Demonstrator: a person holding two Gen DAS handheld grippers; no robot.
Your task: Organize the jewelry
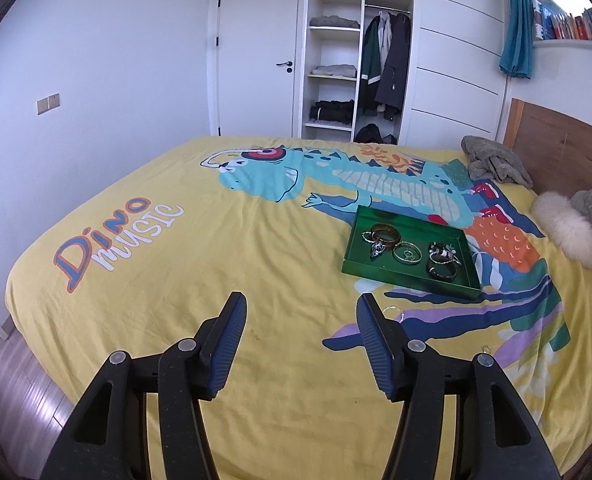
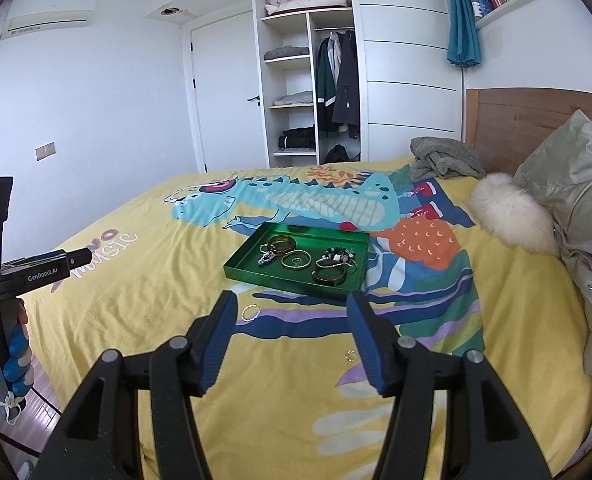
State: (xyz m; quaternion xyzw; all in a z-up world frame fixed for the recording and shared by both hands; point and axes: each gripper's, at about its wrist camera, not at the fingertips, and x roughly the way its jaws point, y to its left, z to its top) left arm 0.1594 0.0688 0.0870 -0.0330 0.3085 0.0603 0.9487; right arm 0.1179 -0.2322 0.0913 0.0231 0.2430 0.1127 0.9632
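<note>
Green metal tray (image 2: 255, 276) of mixed bangles (image 2: 281, 245) and bracelets (image 2: 336, 258)

Duvet cover (image 1: 223, 280): yellow printed cloth, matt, lightly creased.
Tray (image 1: 408, 280): green, glossy, reflective walls, centre right of frame.
Bangles (image 2: 281, 245): polished, amber-toned and silvery metal.
Small ring (image 2: 350, 356): shiny metal, lying on the cloth.
Gripper fingers (image 2: 215, 344): matt black plastic with ribbed blue pads.
Headboard (image 2: 528, 120): smooth wood grain.
Fur trim (image 2: 508, 216): white, fluffy.
Floor (image 1: 11, 384): glossy wood.
</note>
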